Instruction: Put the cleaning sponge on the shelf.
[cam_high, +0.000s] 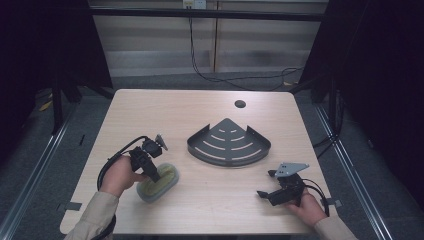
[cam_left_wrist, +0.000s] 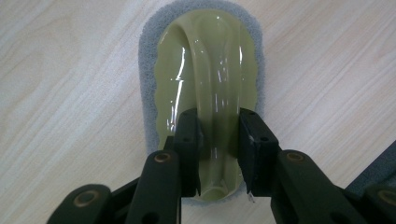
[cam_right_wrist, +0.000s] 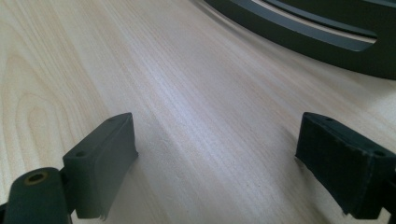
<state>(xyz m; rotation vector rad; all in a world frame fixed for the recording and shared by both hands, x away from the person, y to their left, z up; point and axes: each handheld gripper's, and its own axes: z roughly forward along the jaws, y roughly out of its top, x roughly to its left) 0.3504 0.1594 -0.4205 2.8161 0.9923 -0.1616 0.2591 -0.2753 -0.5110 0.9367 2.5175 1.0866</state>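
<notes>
A pale wooden table (cam_high: 200, 112) carried a dark grey, fan-shaped metal corner shelf with curved slots (cam_high: 229, 143) near its middle. Toward the table's near left corner lay an oval scrubbing pad with a grey sponge base and a glossy yellow-green plastic handle (cam_high: 157, 182). The left gripper (cam_left_wrist: 218, 154) reached down onto it, its two black jaws pressed against either side of the raised handle ridge, clamping it. Near the table's near right corner, the right gripper (cam_high: 265, 189) rested low over bare wood, its jaws spread wide apart and holding nothing, with the shelf's curved front edge just ahead of it.
</notes>
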